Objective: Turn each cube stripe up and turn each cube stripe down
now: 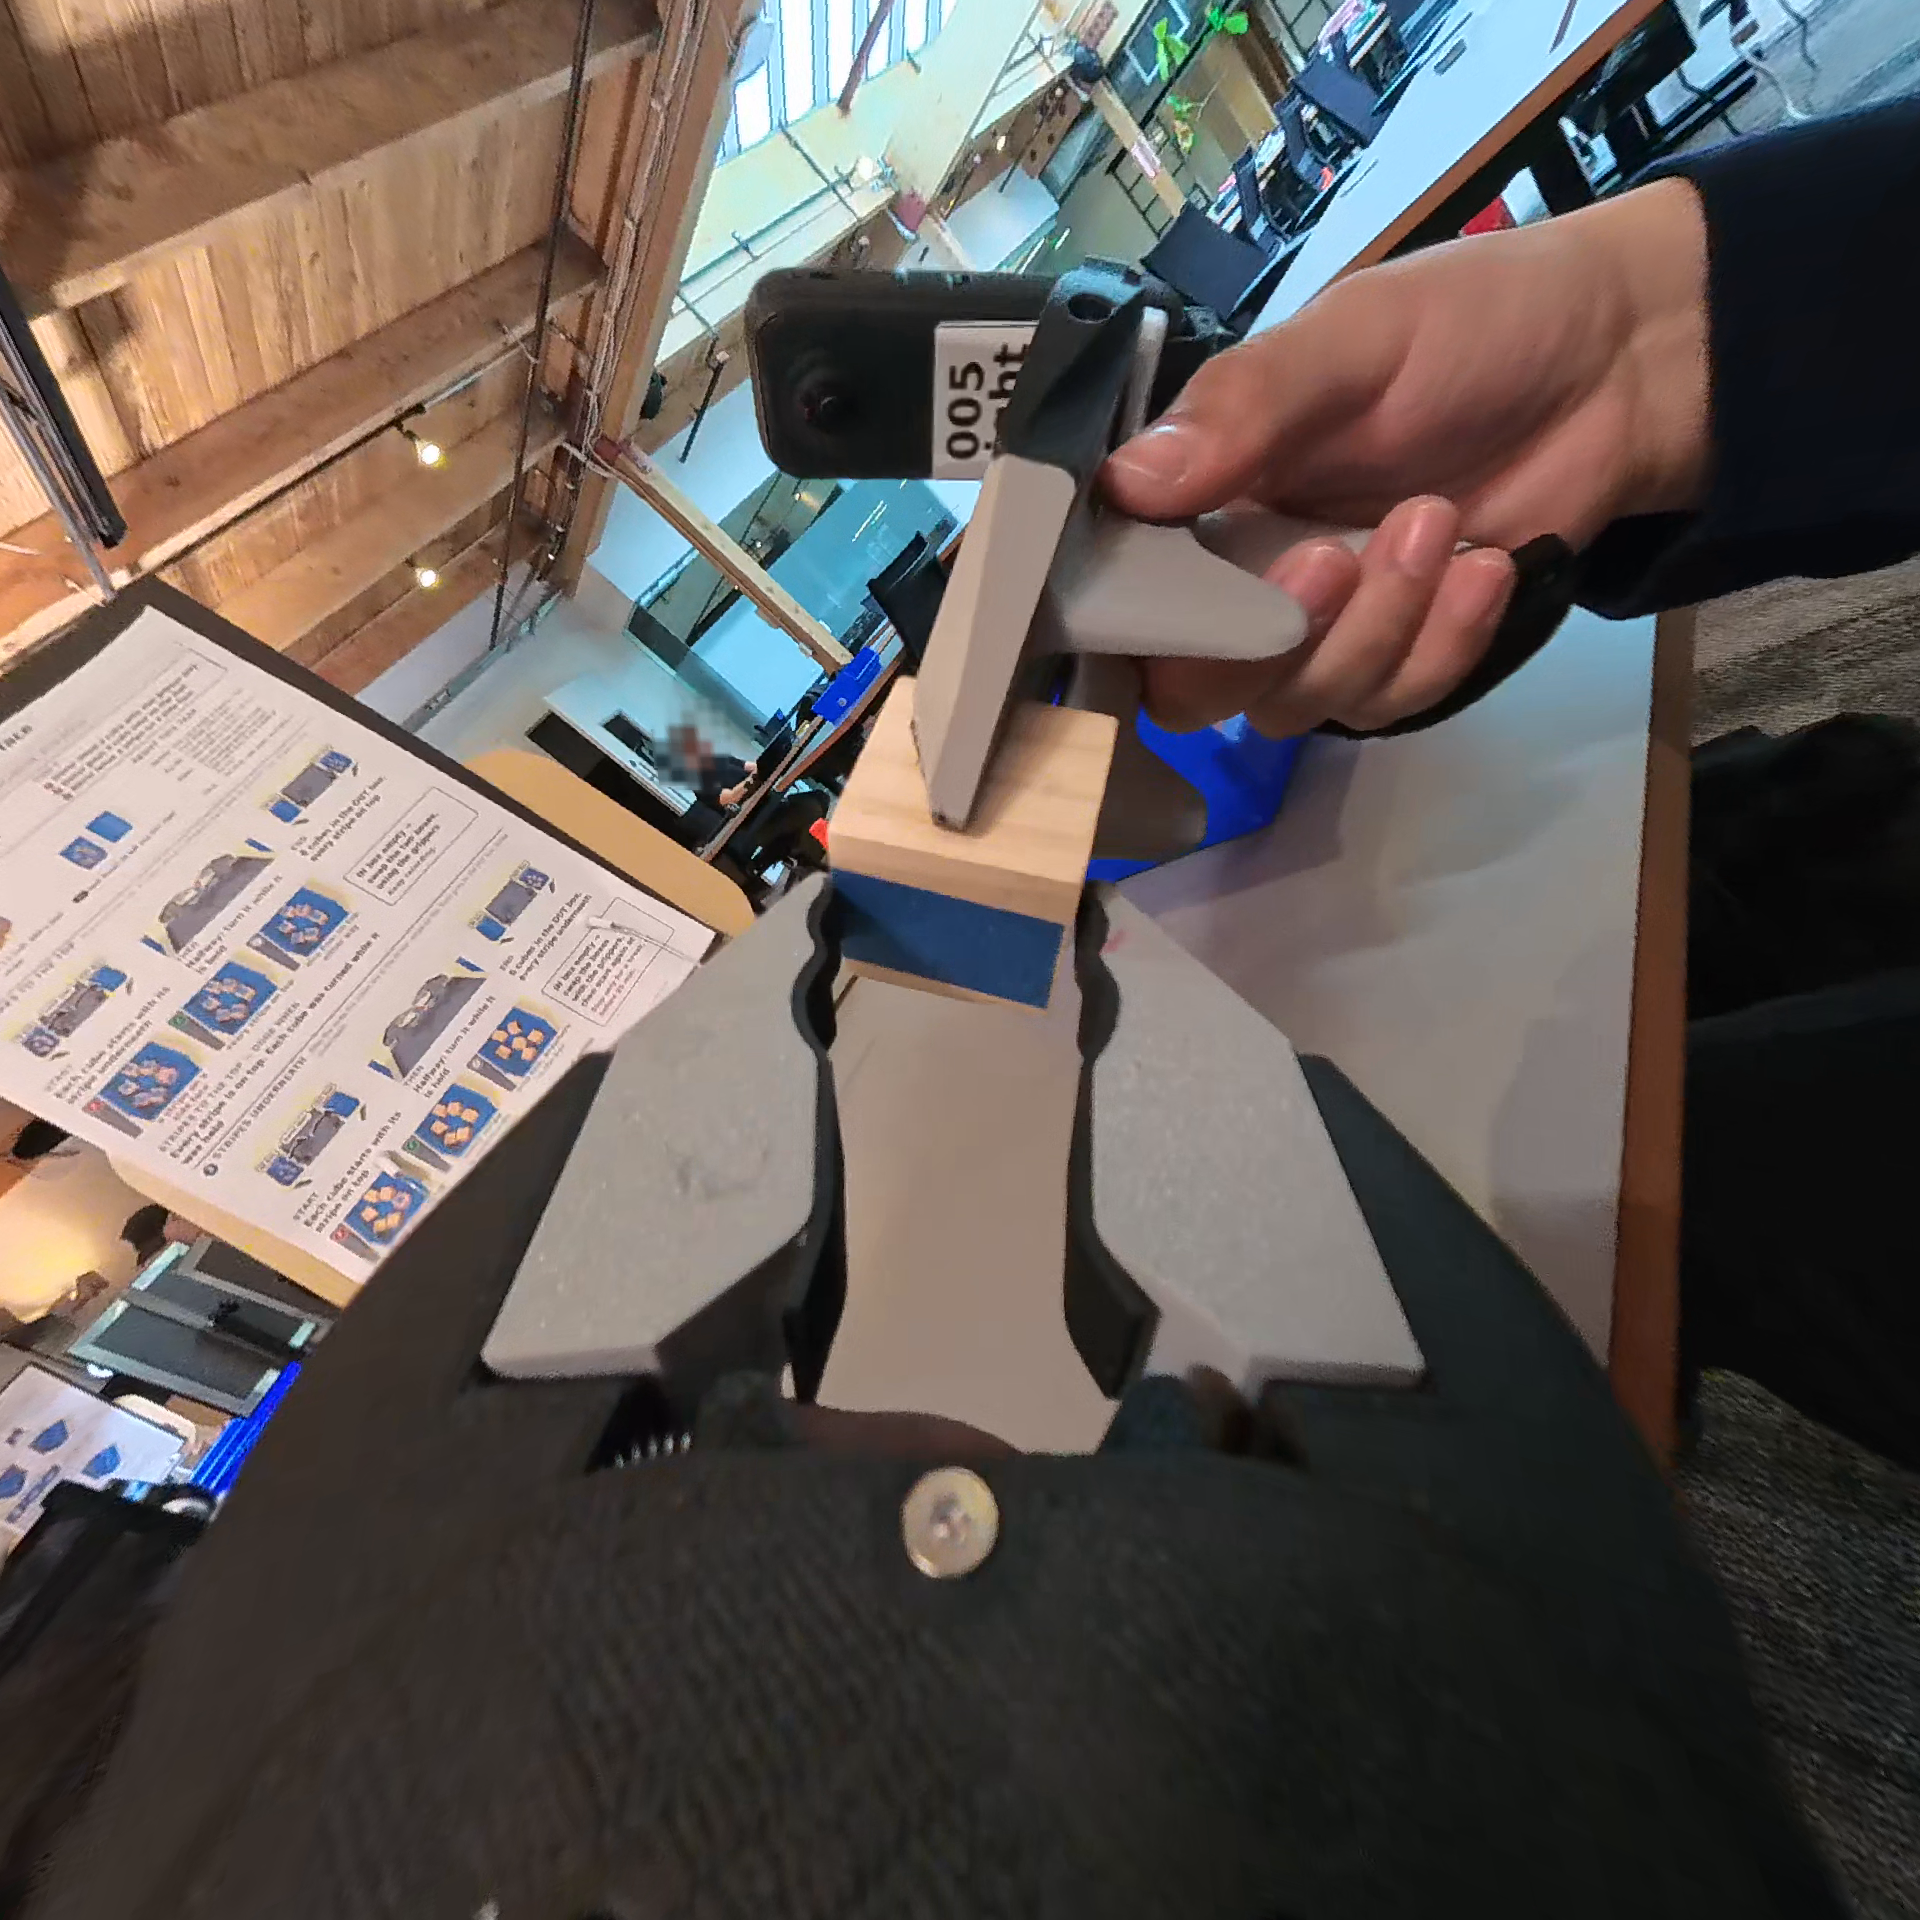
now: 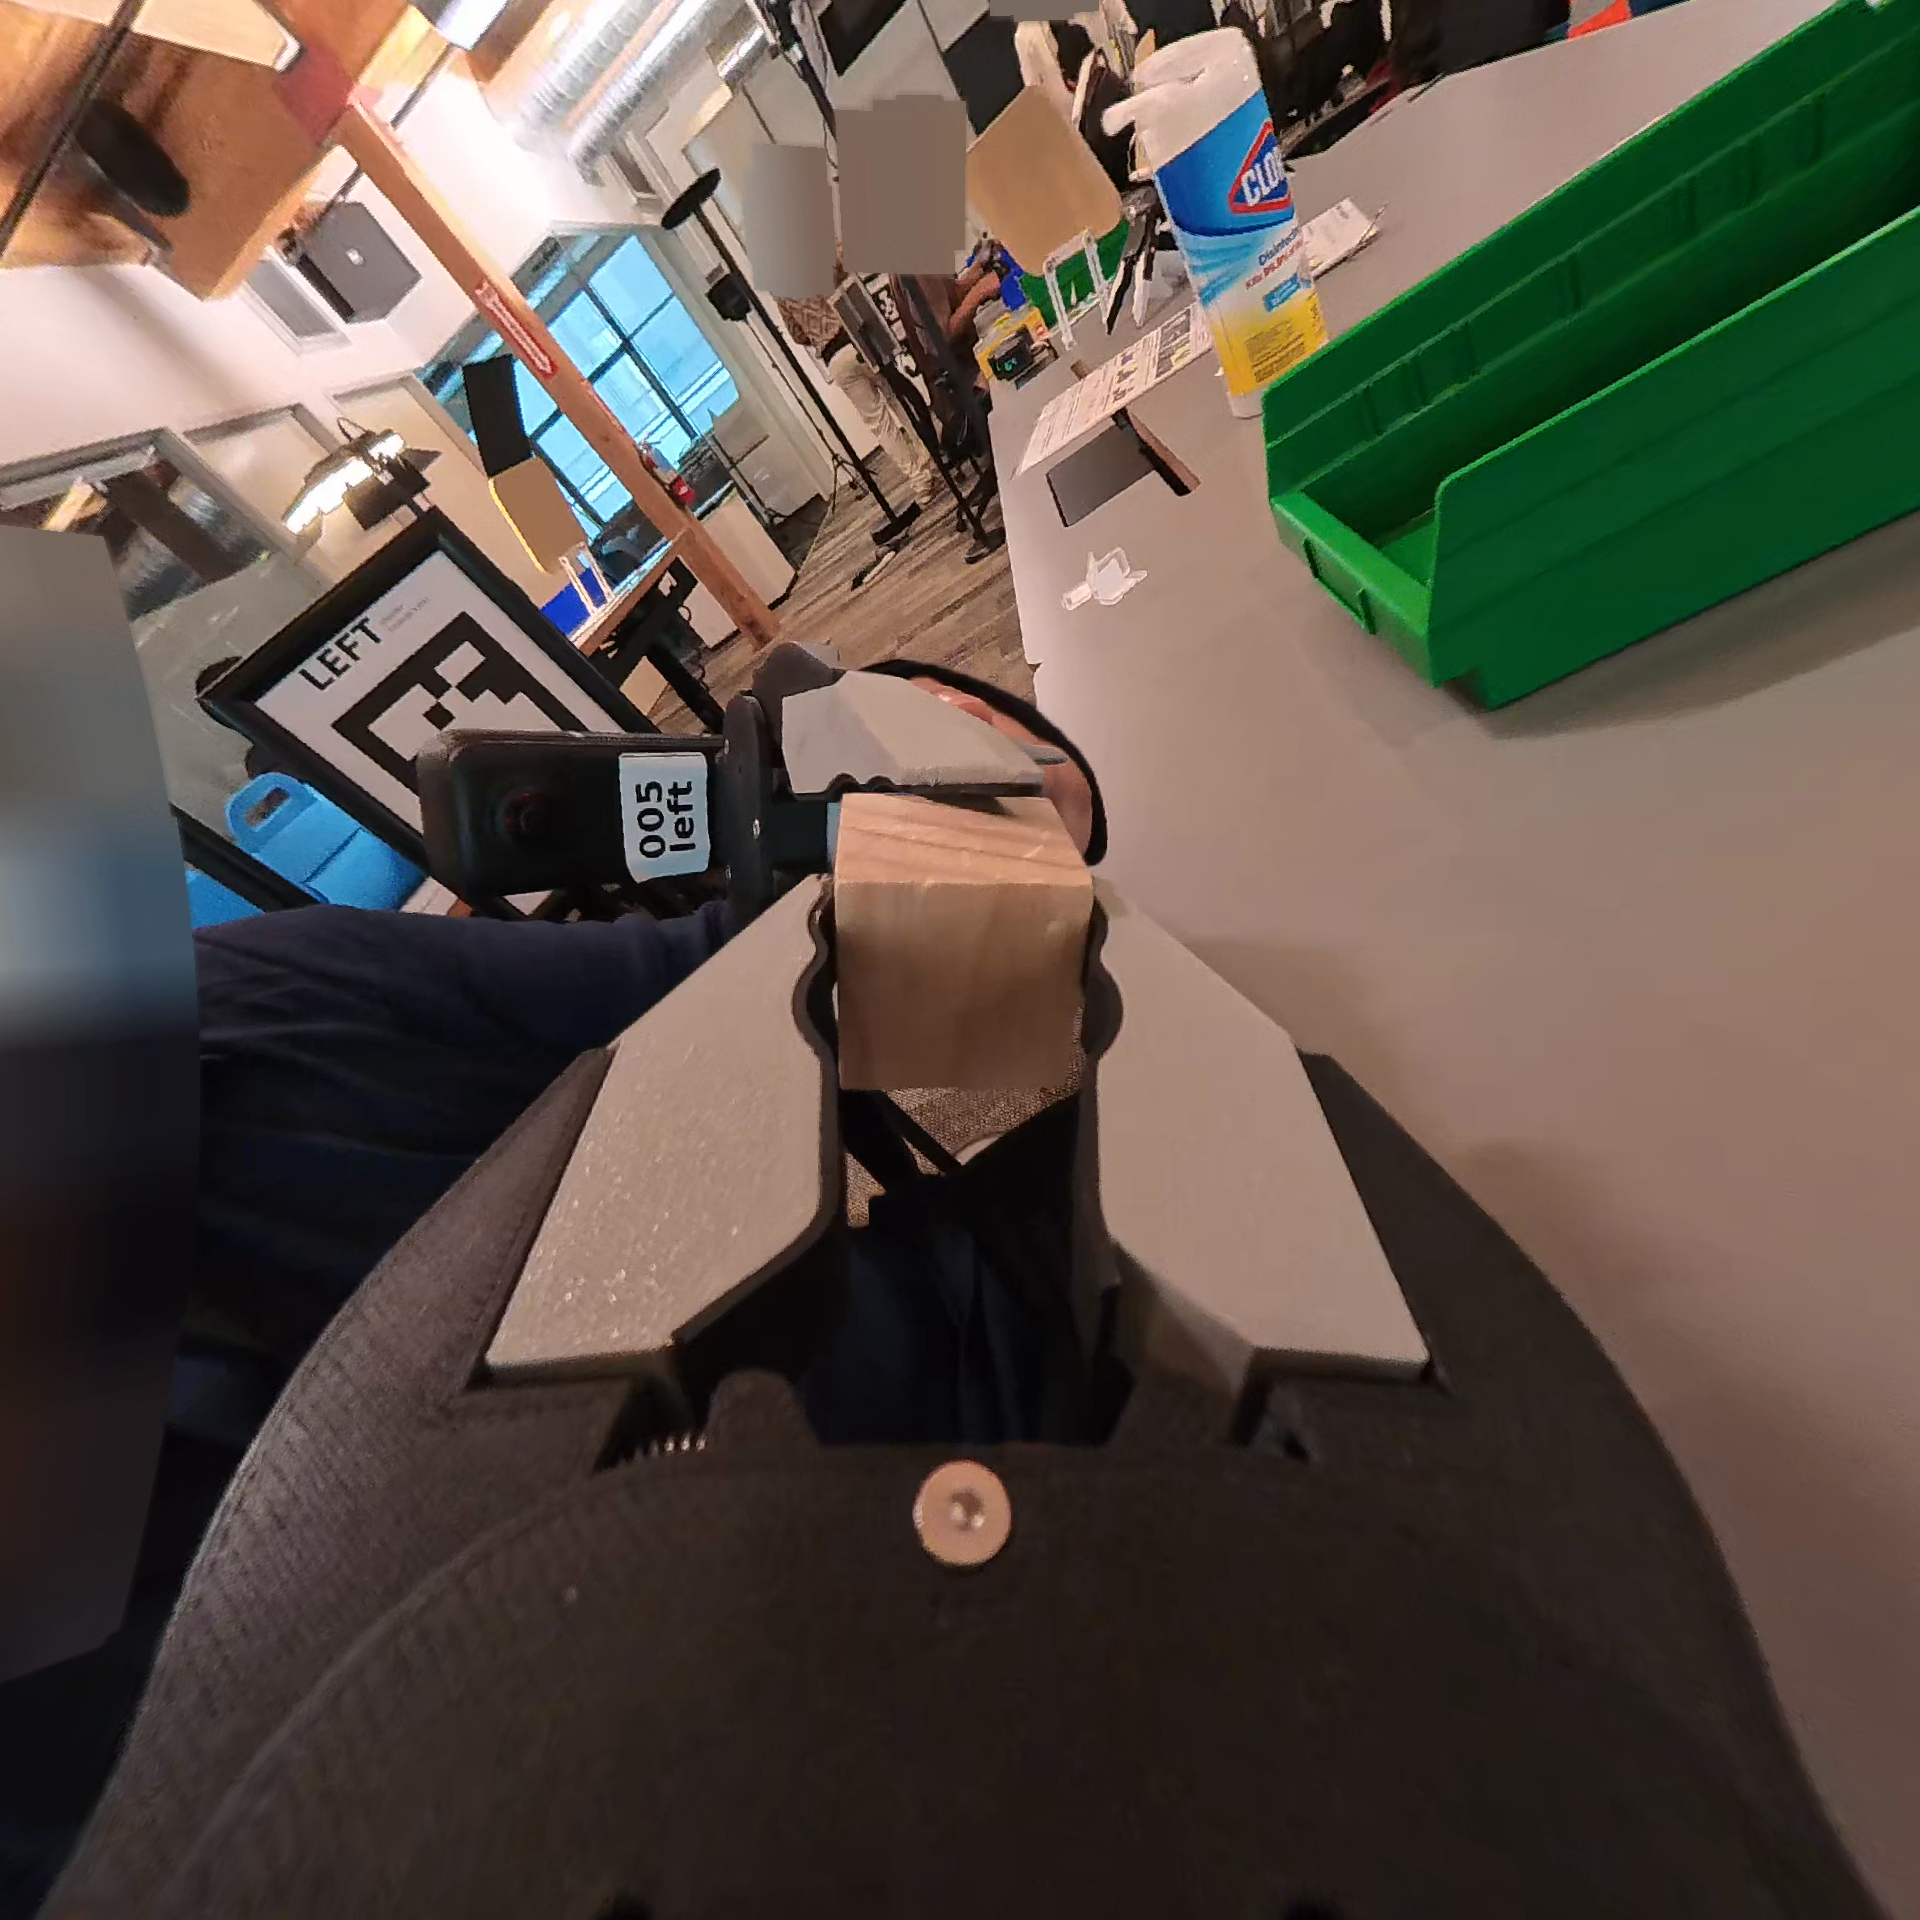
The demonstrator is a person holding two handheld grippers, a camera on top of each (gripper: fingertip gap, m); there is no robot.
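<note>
One wooden cube [image 1: 966, 821] with a blue stripe [image 1: 945, 940] on one face is held in the air between both grippers. My left gripper [image 1: 951, 935] is shut on its sides at the fingertips, with the stripe facing the left wrist camera. The right gripper's grey finger [image 1: 987, 644], held by a hand [image 1: 1403, 436], presses on the cube's top face. In the right wrist view my right gripper [image 2: 961, 966] is shut on the same cube [image 2: 961, 1029], showing bare wood. The left gripper's finger [image 2: 894, 743] lies along the cube's far top edge.
A grey table [image 1: 1403, 987] with a wooden edge lies under the cube, a blue object [image 1: 1216, 779] behind it. An instruction sheet [image 1: 260, 935] stands on the left. Two green bins [image 2: 1662, 416], a wipes canister [image 2: 1231, 208] and a framed marker board [image 2: 416, 686] show in the right wrist view.
</note>
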